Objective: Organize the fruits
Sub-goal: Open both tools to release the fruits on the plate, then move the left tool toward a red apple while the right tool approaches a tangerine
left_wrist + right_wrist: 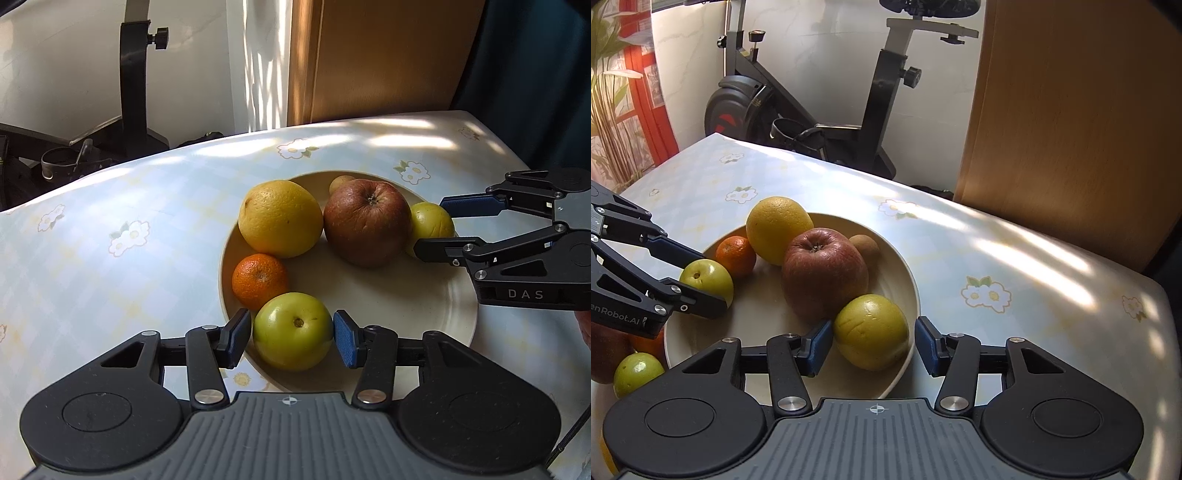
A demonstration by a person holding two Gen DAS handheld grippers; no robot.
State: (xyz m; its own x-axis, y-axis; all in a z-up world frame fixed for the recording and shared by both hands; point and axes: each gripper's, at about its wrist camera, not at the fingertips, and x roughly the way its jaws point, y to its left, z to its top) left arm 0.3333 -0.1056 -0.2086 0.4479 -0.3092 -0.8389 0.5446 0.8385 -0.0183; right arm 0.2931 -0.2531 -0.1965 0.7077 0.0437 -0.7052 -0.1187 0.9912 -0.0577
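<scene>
A table [1015, 266] under a pale checked cloth with white flower prints carries a cream plate [905, 280] of fruit. Off the plate's left near edge, a small green fruit [637, 373] lies on the cloth.

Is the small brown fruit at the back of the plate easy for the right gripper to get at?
Probably not: the small brown fruit sits behind the red apple, which blocks the right gripper.

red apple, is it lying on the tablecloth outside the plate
No, the red apple sits inside the plate, between the big yellow citrus and a yellow-green fruit.
</scene>
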